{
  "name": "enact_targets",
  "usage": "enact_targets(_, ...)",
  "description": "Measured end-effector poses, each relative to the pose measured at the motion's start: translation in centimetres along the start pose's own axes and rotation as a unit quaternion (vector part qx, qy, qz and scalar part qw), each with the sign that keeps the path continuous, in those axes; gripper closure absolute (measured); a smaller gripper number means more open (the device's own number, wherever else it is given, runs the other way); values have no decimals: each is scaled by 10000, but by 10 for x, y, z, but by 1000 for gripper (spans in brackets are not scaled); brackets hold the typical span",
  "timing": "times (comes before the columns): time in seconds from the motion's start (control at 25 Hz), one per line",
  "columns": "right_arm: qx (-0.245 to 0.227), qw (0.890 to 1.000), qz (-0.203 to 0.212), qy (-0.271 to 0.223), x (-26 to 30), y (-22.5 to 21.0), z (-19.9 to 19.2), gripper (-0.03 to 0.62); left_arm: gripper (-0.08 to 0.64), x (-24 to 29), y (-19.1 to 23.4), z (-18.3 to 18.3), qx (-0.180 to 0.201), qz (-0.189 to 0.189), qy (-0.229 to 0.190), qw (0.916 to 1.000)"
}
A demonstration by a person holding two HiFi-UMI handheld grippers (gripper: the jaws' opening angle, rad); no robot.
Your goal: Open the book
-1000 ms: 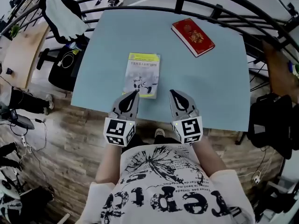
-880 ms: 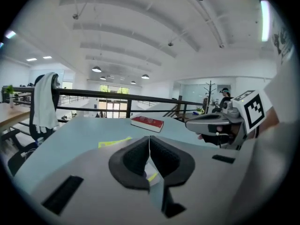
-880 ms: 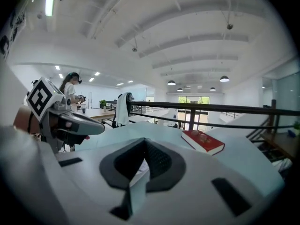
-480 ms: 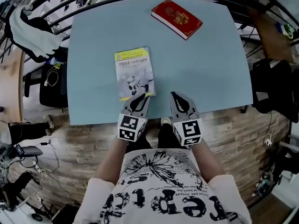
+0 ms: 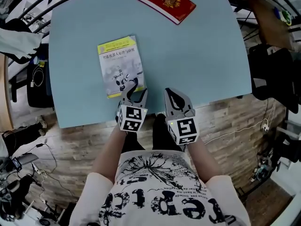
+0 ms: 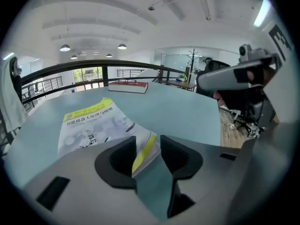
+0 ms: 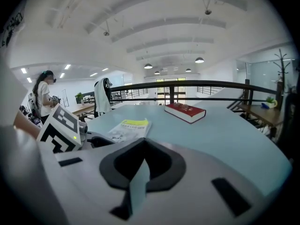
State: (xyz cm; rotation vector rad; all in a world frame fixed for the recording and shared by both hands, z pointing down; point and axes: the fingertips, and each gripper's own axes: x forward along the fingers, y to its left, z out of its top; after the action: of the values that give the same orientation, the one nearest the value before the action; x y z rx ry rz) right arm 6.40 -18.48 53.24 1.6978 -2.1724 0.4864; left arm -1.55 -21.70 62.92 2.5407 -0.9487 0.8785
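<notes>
A thin book with a yellow-and-white cover [image 5: 120,66] lies shut on the light blue table [image 5: 197,55], near its front edge. My left gripper [image 5: 133,94] is at the book's near right corner; its jaws are opening. In the left gripper view the book [image 6: 93,123] has that corner between the spread jaws of the left gripper [image 6: 148,146], and the pads do not press on it. My right gripper [image 5: 171,94] hangs just right of the book over the table's front edge, shut and empty. In the right gripper view the right gripper [image 7: 143,146] has its jaws together, with the book [image 7: 127,128] off to the left.
A thick red book [image 5: 166,2] lies at the table's far side, also seen as the red book [image 7: 185,111]. A black railing [image 6: 93,68] runs behind the table. A white garment [image 5: 16,44] hangs on a chair at the left. A person [image 7: 44,90] stands far left.
Both grippers have come down toward the table's front edge. The left gripper's jaws, shut before, now stand apart around the book's near right corner. The head view has tilted further down.
</notes>
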Motion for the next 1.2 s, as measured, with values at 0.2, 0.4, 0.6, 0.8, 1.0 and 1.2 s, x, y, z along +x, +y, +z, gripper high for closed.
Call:
enact_targets(0.2,17,10000,11,-16,2,-5,2,581,430,7,2,2,-11,206,-17,9998)
enact_targets(0.4,-41,10000,-6,34,0,-6,3,581,529,-3,11,16,-119,489,-365,9981)
enact_targets(0.6,-93,10000,-17,-11,0,4,13,581,538,-23,20,35,-346,415,-695,9961)
enact_targets(0.8,-162,9997,64,-147,1,25,31,581,540,-52,29,48,-286,289,-989,9943)
enact_targets(1.0,-323,9988,189,-308,5,52,51,581,541,-87,46,61,-435,289,-1382,9890)
enact_targets(1.2,-505,9971,377,-431,14,87,67,581,541,-125,77,67,-743,449,-1787,9801)
